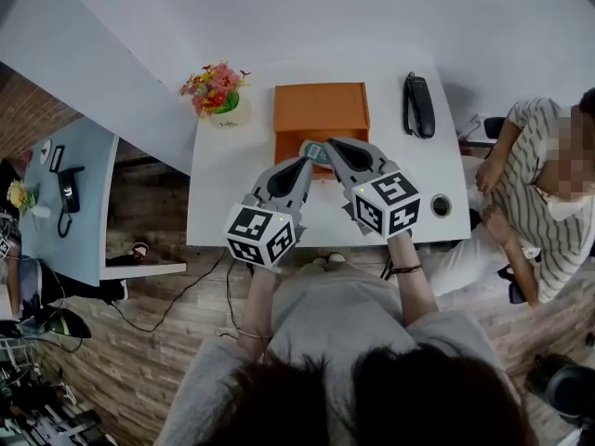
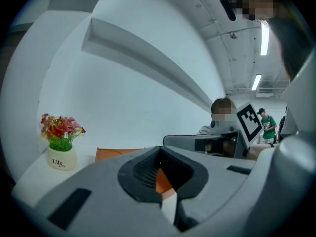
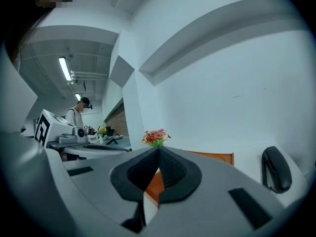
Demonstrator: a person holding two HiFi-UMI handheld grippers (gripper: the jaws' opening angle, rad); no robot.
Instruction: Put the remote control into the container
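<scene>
Nearest, the person's two forearms reach out over a white rectangular table point(image 1: 232, 203), each hand carrying a grey two-jaw tool with a black-and-white marker cube. The left tool point(image 1: 305, 163) and the right tool point(image 1: 333, 144) sit side by side above the table's middle, their tips angled towards each other. In its own view each tool's black pads meet at the tip, so both are fully closed. Neither holds anything. Only orange shows through the small gap behind the pads.

At 12 o'clock from the tools, touching distance from their tips, stands the orange rectangular cardboard container point(image 1: 321, 105). A small grey-teal oblong thing, apparently the remote control point(image 1: 313, 150), shows between the two tips, within the container's darker near part. The tools cover most of it, so I cannot tell exactly how it lies.

At 10 o'clock, just beside the container's left edge, is a white ceramic pot point(image 1: 230, 115) of red, pink and yellow flowers point(image 1: 215, 85). At 2 o'clock, near the container's right side but apart from it, lies a black elongated handset point(image 1: 418, 105). At 3 o'clock a round cable hole point(image 1: 441, 205) is set into the table by its right edge. Beyond that edge sits a person in a striped shirt point(image 1: 539, 189). Farthest, at 12 o'clock, the table backs onto a plain white wall point(image 1: 325, 17).
</scene>
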